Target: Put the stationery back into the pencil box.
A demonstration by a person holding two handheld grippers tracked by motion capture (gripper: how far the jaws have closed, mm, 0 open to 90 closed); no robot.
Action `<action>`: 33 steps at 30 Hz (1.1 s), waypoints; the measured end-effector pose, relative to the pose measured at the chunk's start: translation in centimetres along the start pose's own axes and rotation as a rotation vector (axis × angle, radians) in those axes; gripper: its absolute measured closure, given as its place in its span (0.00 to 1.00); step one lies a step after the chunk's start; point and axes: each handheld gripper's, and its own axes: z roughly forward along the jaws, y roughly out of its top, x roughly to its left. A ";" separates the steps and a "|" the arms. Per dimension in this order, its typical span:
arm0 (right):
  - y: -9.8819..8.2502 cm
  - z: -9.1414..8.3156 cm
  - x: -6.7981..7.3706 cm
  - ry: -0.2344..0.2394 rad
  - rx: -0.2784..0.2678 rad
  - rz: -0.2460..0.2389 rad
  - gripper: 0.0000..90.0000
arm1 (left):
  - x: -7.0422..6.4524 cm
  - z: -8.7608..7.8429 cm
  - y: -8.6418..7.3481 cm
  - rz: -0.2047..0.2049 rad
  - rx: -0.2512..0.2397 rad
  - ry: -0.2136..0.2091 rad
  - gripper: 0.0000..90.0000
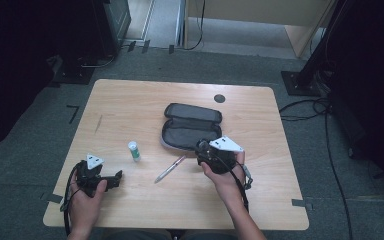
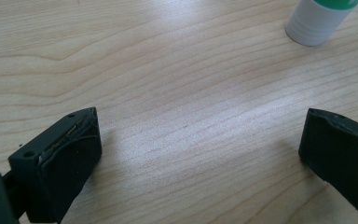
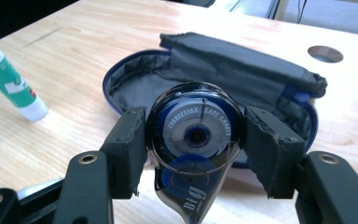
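Nearest, in the right gripper view: round dark-blue and clear plastic correction tape dispenser (image 3: 195,135) clamped between the jaws of the right gripper (image 3: 195,140), about half spread, pads pressed on both flanks of the round body. Pointed nose of the dispenser hanging downward toward the camera, flat label face turned back at the lens, long axis thus running down along the jaws rather than across them.

Just beyond and directly ahead: open dark fabric zip pencil case (image 3: 223,74), lid folded back, hollow half facing up toward the held dispenser. Coming move, by judgement, a short carry forward and down into that hollow, straight along the line of the jaws, nose best laid along the length of the case.

Off to one side on the pale wooden surface (image 1: 145,100): silver pen (image 1: 170,169) and green-and-white glue stick (image 1: 134,150), both lying loose.

Farther left: left gripper (image 1: 100,176) low on the surface, jaws wide apart with nothing between them, well away from the case; right hand clearly nearer.
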 end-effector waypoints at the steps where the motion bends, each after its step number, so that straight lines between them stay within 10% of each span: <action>1: 0.2 0.0 0.0 -0.001 -0.002 0.004 0.46 | 0.0 0.0 0.0 -0.001 -0.001 0.000 0.00; 33: 4.8 3.7 -2.6 -0.063 0.000 -0.029 0.46 | 0.0 0.0 0.0 0.001 0.000 0.001 0.00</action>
